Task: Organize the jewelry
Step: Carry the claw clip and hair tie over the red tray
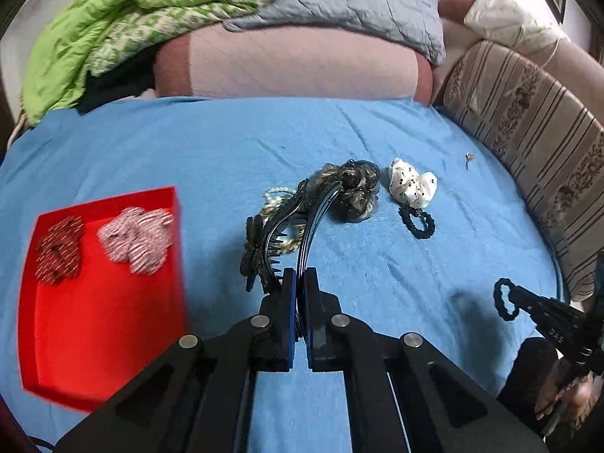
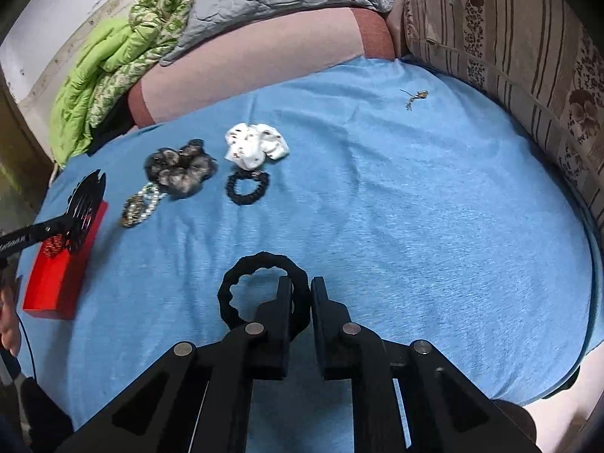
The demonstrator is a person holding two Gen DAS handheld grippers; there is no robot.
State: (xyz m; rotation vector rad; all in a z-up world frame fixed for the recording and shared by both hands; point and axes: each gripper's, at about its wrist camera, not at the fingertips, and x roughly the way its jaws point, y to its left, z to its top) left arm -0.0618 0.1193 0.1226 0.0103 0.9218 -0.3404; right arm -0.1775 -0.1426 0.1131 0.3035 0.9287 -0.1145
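Note:
My left gripper (image 1: pixel 300 277) is shut on a black toothed hair clip with a flower (image 1: pixel 264 241), which hangs above the blue sheet just right of the red tray (image 1: pixel 49 339). In the right wrist view the same clip (image 2: pixel 85 204) hangs over the red tray (image 2: pixel 56 283) in the left gripper (image 2: pixel 66 224). My right gripper (image 2: pixel 302 287) is shut on a black hair tie (image 2: pixel 260 260), lifted off the sheet. The left wrist view shows the right gripper (image 1: pixel 517 296) and that tie (image 1: pixel 504 300) at the right.
A dark red scrunchie (image 1: pixel 58 251) and a striped pink one (image 1: pixel 137 239) lie in the tray. On the sheet lie a grey scrunchie (image 2: pixel 181 170), a white dotted scrunchie (image 2: pixel 256 145), another black tie (image 2: pixel 247 187), pearl bracelets (image 2: pixel 141 205) and a small earring (image 2: pixel 415 96). Pillows border the back and right.

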